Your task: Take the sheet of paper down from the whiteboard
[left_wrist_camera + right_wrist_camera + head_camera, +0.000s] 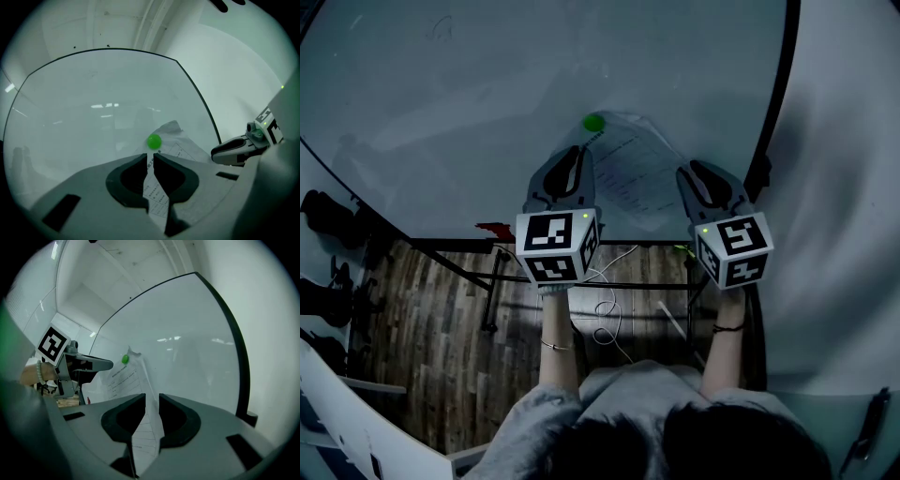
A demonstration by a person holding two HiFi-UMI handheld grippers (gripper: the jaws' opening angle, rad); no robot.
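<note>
At the centre of the head view, against the whiteboard (pixel 487 112):

1. Sheet of paper (pixel 642 178), one, printed with lines of text. It was creased and bowed away from the board. It was held near its upper left corner by item 2 and so was not yet taken down.
2. Magnet (pixel 593 123), round, green, sitting on the sheet's top corner, just above the left gripper's tips.
3. Left gripper (pixel 150 157), pointed at the board at the sheet's left edge. Its fingers (pixel 187 176) stood a narrow slit apart. A strip of the paper ran through the slit, and the pads were not pressing on it.
4. Right gripper (pixel 152 397), pointed at the board at the sheet's right edge, lower right of the magnet. Its fingers (pixel 180 420) were spread wider than the left pair. A fold of the paper stood between them, loose and not pinched.
5. Marker cubes, two, black-and-white squares on each face. One rode on the left gripper (pixel 555 246) and one on the right (pixel 733 248), each with a small green light.

In the lower half of the head view:

6. Forearms, two, bare, each with a thin band at the wrist, reaching up from grey sleeves.
7. Black stand frame (pixel 492 281) under the board's lower edge.
8. White cable (pixel 609 314), looped, hanging between the forearms.
9. Small red object (pixel 494 229) at the board's lower edge, too dim to identify.
10. Wood-plank floor (pixel 422 328), at lower left.
</note>
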